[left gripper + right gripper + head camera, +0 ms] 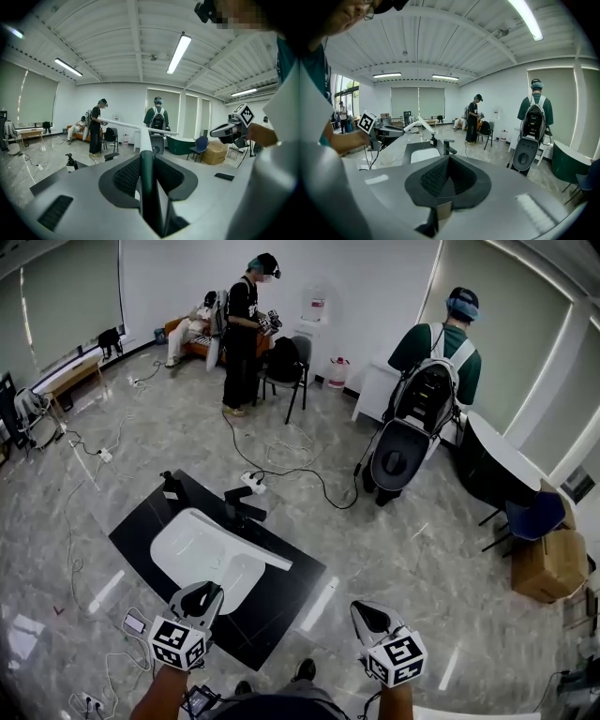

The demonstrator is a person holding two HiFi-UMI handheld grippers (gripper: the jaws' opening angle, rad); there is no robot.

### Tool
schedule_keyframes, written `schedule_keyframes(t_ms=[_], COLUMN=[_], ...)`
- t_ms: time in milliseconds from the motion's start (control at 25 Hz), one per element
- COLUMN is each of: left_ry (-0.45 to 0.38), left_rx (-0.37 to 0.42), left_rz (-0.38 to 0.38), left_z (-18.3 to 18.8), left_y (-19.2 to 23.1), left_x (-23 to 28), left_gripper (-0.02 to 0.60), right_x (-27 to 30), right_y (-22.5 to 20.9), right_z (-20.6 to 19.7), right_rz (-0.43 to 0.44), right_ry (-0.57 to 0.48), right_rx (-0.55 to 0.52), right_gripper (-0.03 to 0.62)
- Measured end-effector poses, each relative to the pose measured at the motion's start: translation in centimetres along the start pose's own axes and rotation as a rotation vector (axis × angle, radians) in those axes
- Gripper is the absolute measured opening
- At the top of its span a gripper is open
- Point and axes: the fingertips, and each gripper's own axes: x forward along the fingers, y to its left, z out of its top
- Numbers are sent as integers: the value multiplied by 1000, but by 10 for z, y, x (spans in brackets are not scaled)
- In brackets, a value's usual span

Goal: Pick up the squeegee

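The squeegee has a dark green handle (146, 178) and a long white blade (126, 124) across its top. My left gripper (208, 594) is shut on the handle and holds the squeegee up. In the head view the blade (246, 547) hangs over the white sink (183, 554), which is set in a black countertop (281, 601) lying on the floor. My right gripper (367, 617) hovers off the countertop's right corner, its jaws shut with nothing between them. The right gripper view shows the left gripper (396, 132) with the squeegee (421, 123) raised above the sink.
A black faucet (246, 504) and a small black dispenser (171, 487) stand at the countertop's far edge. Cables and a power strip (253, 481) lie on the floor. Beyond are a toilet (403, 451), a chair (286, 367), several people, a cardboard box (548, 563).
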Motion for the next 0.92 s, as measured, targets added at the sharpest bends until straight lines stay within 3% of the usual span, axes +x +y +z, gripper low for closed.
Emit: schedule_keyframes(t_ms=[480,920], left_ry=[-2,-4], left_rx=[-20,-21], left_rz=[21,21], left_z=[-7,-10], left_y=[18,5], left_x=[-19,-27], left_gripper=[98,98], right_x=[1,-14], right_y=[16,17], right_z=[6,0], right_rz=[2,2], right_ry=[3,4], right_rx=[5,8], right_gripper=[8,8])
